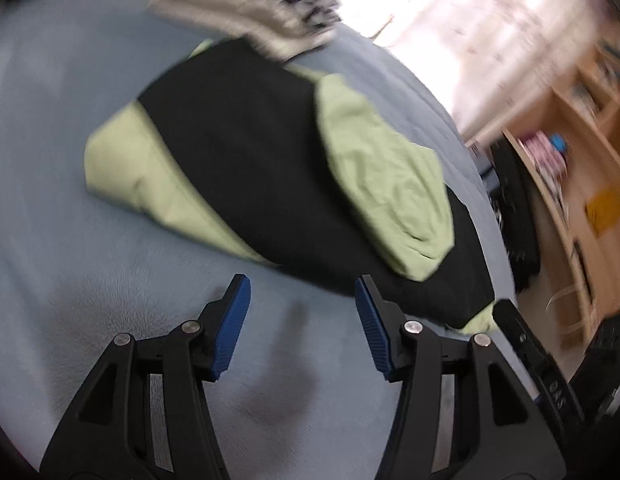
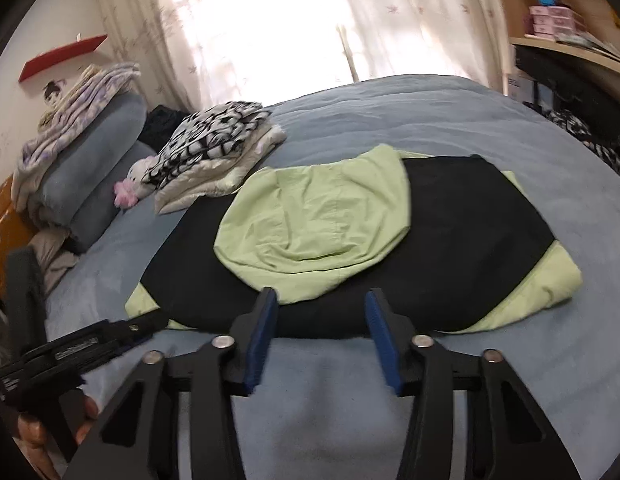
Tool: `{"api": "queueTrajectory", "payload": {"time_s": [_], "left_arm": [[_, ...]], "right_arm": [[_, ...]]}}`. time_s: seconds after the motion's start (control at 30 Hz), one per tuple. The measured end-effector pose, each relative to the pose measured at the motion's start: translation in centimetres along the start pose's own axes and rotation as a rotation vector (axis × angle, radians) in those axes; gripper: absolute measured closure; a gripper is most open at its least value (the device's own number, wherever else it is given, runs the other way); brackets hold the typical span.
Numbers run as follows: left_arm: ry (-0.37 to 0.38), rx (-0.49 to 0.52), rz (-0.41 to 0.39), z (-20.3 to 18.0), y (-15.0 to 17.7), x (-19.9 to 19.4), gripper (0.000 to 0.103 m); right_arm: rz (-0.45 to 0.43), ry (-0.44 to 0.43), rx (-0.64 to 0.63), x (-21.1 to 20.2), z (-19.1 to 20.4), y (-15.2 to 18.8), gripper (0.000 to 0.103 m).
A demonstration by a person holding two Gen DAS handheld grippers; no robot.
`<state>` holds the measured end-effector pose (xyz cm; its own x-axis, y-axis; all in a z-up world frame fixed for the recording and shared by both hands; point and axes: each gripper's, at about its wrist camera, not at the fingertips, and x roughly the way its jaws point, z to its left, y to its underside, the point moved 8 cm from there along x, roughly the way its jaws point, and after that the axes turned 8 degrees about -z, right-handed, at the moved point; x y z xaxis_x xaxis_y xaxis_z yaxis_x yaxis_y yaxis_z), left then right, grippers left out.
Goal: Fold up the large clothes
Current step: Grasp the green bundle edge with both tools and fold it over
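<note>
A large black and light-green garment [image 1: 261, 160] [image 2: 470, 220] lies folded flat on the blue bed [image 1: 69, 280] [image 2: 390, 120]. One green part [image 1: 382, 184] [image 2: 318, 220] is laid over its black middle. My left gripper [image 1: 301, 284] hangs open just short of the garment's near edge, with only bedcover between its blue pads. My right gripper [image 2: 322, 296] is also open, its fingertips over the near black edge and gripping nothing. Each gripper shows at the edge of the other's view: the left gripper [image 2: 145, 324] at the garment's left corner, the right gripper [image 1: 506, 312] at its right corner.
A stack of folded clothes with a black-and-white patterned piece [image 2: 213, 140] [image 1: 249, 0] sits behind the garment. Grey pillows with a blanket [image 2: 89, 152] and a pink plush toy [image 2: 125, 196] lie at the bed's left. A wooden desk with shelves [image 2: 570, 44] [image 1: 570, 184] stands right. Curtains [image 2: 289, 20] hang behind.
</note>
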<state>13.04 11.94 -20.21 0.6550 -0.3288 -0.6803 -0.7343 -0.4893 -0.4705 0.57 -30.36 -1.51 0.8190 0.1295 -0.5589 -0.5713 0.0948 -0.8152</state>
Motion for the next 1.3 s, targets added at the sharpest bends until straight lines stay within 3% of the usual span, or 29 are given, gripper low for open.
{"api": "queueTrajectory", "payload": {"time_s": [0.13,0.3,0.4,0.5,0.6,0.67,0.73,0.8,0.9,1.03,1.2,1.3], "left_arm": [[0.006,-0.123,0.005,2.8,-0.1,1.8,0.052],[0.020,-0.203,-0.021,4.1,-1.9,4.0,0.052],[0.019,-0.223,-0.043,4.1,-3.5,5.8,0.052],[-0.007,-0.181,-0.081,3.6,-5.4,7.6,0.052],[-0.041,-0.160,-0.130,3.4,-7.2,8.5,0.065],[-0.053,-0.153,-0.155,3.6,-8.2,8.7,0.082],[-0.061,-0.121,-0.180,3.4,-9.0,8.7,0.090],[-0.077,-0.017,-0.241,1.8,-9.6,7.8,0.095],[-0.092,0.160,-0.347,-1.9,-10.3,6.2,0.097],[-0.043,0.360,-0.456,-8.9,-11.3,4.6,0.099],[0.020,0.560,-0.486,-18.1,-10.8,5.3,0.099],[0.043,0.659,-0.470,-22.5,-9.5,6.4,0.099]], "right_arm": [[0.031,-0.010,-0.020,2.5,0.8,0.2,0.065],[0.060,-0.005,-0.037,6.2,1.3,0.0,0.068],[0.074,-0.005,-0.037,9.1,1.4,-0.9,0.072],[0.083,0.003,-0.048,12.3,1.4,-2.2,0.076],[0.076,0.012,-0.071,15.6,1.4,-3.7,0.082],[0.080,0.029,-0.076,17.5,1.2,-4.1,0.084],[0.133,0.041,-0.065,20.0,0.7,-3.3,0.085],[0.220,0.038,-0.064,22.3,0.2,-1.2,0.085],[0.202,0.040,-0.084,23.1,0.2,-0.8,0.085],[0.199,0.023,-0.057,23.8,0.1,-0.9,0.085],[0.226,-0.046,0.052,23.3,-0.5,-1.0,0.085],[0.305,-0.162,0.207,22.2,-1.5,-1.5,0.085]]}}
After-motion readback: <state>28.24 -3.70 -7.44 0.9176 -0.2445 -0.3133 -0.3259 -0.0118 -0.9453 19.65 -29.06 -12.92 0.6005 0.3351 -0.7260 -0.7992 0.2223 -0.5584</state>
